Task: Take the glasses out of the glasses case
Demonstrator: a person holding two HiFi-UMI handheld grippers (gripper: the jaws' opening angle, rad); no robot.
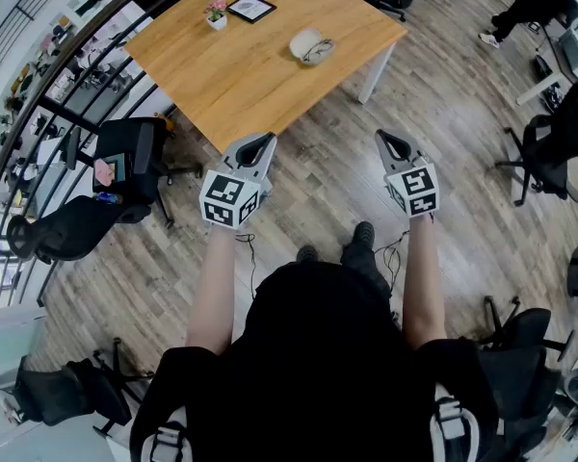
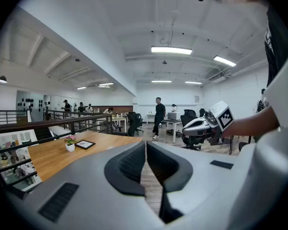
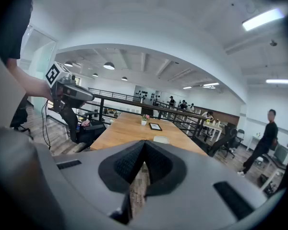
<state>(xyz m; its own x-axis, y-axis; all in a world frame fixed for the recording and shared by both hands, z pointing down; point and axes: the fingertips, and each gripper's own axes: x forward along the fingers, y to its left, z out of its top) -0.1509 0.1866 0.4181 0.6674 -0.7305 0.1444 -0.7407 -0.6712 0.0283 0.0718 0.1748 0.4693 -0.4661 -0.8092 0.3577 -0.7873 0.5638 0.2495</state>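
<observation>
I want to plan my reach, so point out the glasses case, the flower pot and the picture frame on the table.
glasses case (image 1: 302, 38), head view, its pale upper-left part.
flower pot (image 1: 217, 23), head view, the white pot itself.
picture frame (image 1: 250, 8), head view, the middle of its pale face.

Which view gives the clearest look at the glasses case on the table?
The head view: the glasses case lies open on the table, seen from above, with glasses inside. The right gripper view shows it only as a small pale shape, edge-on. In the left gripper view I cannot make it out.
</observation>
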